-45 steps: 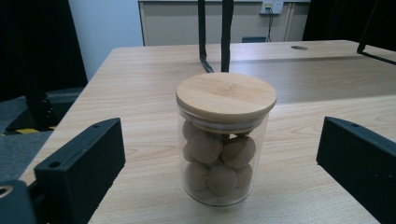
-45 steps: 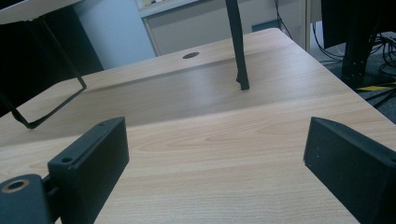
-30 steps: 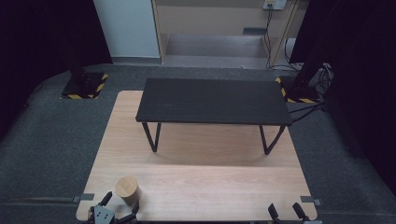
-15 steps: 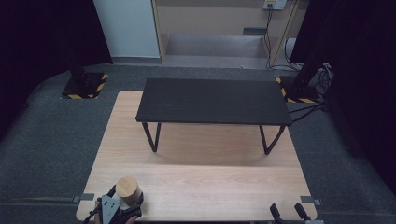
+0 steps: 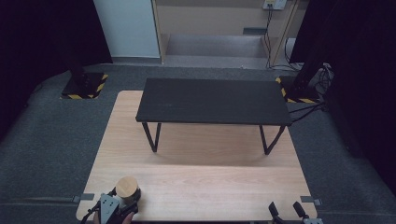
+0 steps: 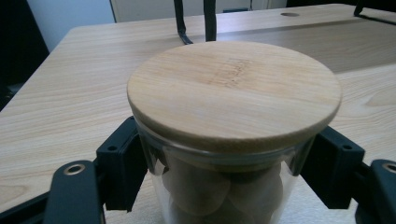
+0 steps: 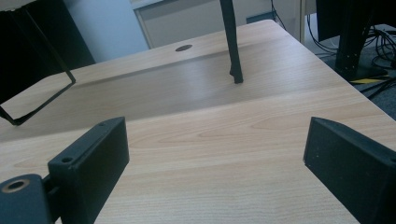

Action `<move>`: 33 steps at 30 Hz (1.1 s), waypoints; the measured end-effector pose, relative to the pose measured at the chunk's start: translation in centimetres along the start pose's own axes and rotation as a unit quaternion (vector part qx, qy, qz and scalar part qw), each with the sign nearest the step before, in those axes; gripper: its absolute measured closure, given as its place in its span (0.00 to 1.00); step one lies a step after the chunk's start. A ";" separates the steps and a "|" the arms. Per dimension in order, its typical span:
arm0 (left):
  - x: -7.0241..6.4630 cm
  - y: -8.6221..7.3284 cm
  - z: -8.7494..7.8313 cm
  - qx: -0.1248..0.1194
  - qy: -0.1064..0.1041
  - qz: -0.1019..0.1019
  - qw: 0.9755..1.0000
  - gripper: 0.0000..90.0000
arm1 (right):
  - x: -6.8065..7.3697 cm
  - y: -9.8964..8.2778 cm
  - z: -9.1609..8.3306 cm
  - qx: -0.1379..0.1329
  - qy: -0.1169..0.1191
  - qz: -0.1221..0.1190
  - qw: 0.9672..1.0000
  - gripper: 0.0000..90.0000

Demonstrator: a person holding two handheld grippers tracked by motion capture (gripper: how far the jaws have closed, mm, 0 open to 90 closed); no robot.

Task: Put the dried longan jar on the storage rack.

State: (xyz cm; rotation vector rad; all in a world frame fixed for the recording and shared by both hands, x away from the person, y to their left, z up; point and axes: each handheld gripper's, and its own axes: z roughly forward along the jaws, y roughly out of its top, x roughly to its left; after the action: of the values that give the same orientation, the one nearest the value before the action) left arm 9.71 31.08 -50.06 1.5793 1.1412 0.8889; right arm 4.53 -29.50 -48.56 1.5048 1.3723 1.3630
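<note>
while left tool clamps glass jar w/ wooden lid, right tool gapes wide, empty, over table.

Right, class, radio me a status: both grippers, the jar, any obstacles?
Left gripper shut on lidded glass jar. Right gripper open, empty. Black bench stands ahead.

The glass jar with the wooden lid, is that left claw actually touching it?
Touching: in the left gripper view, both pads press flush against the jar.
</note>
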 end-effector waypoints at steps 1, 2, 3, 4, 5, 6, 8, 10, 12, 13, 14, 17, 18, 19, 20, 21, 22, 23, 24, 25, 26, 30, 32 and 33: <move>0.0 0.3 -0.2 -0.002 -0.001 0.003 1.000 0.27 | 0.1 0.0 0.0 -0.001 0.001 0.000 1.000 0.08; 0.0 0.7 -0.5 -0.004 -0.002 0.006 1.000 0.27 | 0.1 0.1 0.0 -0.002 0.001 0.000 1.000 0.08; 0.0 1.2 -0.7 -0.005 -0.005 0.007 1.000 0.27 | 0.2 0.1 0.0 -0.003 0.002 0.000 1.000 0.08; 0.1 1.7 -1.0 -0.007 -0.009 0.009 1.000 0.27 | 0.2 0.2 0.0 -0.004 0.002 -0.001 1.000 0.08; 0.1 2.2 -1.2 -0.010 -0.012 0.010 1.000 0.27 | 0.3 0.2 0.0 -0.004 0.004 -0.002 1.000 0.08; 0.2 2.8 -1.4 -0.012 -0.014 0.013 1.000 0.27 | 0.4 0.2 0.0 -0.006 0.004 -0.001 1.000 0.08; 0.3 3.9 -1.8 -0.016 -0.019 0.016 1.000 0.27 | 0.5 0.3 0.0 -0.007 0.006 -0.003 1.000 0.08; 0.4 5.1 -2.1 -0.018 -0.025 0.016 0.999 0.27 | 0.6 0.4 -0.1 -0.009 0.007 -0.003 1.000 0.08; 0.6 6.1 -2.3 -0.022 -0.032 0.014 0.999 0.27 | 0.7 0.5 -0.1 -0.010 0.009 -0.004 1.000 0.08; 0.6 6.6 -2.4 -0.024 -0.034 0.013 0.999 0.27 | 0.7 0.5 -0.1 -0.010 0.009 -0.004 1.000 0.08; 0.6 7.1 -2.5 -0.026 -0.037 0.012 0.999 0.27 | 0.7 0.5 -0.2 -0.010 0.010 -0.004 1.000 0.08; 0.7 8.6 -2.6 -0.030 -0.046 0.011 0.998 0.27 | 0.8 0.6 -0.2 -0.011 0.010 -0.004 1.000 0.08; 0.8 9.1 -2.6 -0.032 -0.050 0.010 0.998 0.27 | 0.8 0.6 -0.3 -0.011 0.010 -0.003 1.000 0.08; 0.8 9.6 -2.6 -0.034 -0.054 0.010 0.998 0.27 | 0.8 0.6 -0.3 -0.012 0.010 -0.004 1.000 0.08; 0.9 10.0 -2.5 -0.036 -0.057 0.010 0.998 0.27 | 0.8 0.6 -0.3 -0.012 0.011 -0.004 1.000 0.08; 0.8 10.5 -2.5 -0.039 -0.059 0.012 0.997 0.27 | 0.8 0.6 -0.3 -0.012 0.011 -0.004 1.000 0.08; 0.8 10.9 -2.5 -0.041 -0.061 0.014 0.997 0.27 | 0.8 0.6 -0.4 -0.012 0.011 -0.003 1.000 0.08; 0.8 11.4 -2.4 -0.044 -0.064 0.015 0.997 0.27 | 0.8 0.6 -0.4 -0.013 0.010 -0.003 1.000 0.08; 0.8 11.9 -2.4 -0.046 -0.069 0.016 0.996 0.27 | 0.8 0.6 -0.4 -0.013 0.010 -0.004 1.000 0.08; 0.9 12.3 -2.3 -0.050 -0.073 0.016 0.996 0.27 | 0.8 0.6 -0.5 -0.013 0.010 -0.004 1.000 0.08; 0.9 12.7 -2.3 -0.051 -0.077 0.016 0.996 0.27 | 0.8 0.6 -0.5 -0.013 0.010 -0.003 1.000 0.08; 0.9 14.4 -2.1 -0.054 -0.086 0.020 0.995 0.27 | 0.8 0.6 -0.6 -0.013 0.010 -0.003 1.000 0.08; 1.0 15.2 -2.0 -0.053 -0.092 0.021 0.994 0.27 | 0.8 0.5 -0.7 -0.013 0.010 -0.003 1.000 0.08; 1.0 15.7 -2.0 -0.054 -0.094 0.021 0.994 0.27 | 0.9 0.5 -0.7 -0.012 0.010 -0.002 1.000 0.08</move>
State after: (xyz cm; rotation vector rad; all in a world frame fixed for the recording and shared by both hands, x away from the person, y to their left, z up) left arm 12.21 30.97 -34.45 1.5678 0.9157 0.7973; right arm 3.91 -28.90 -47.68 1.4749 1.3663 1.3903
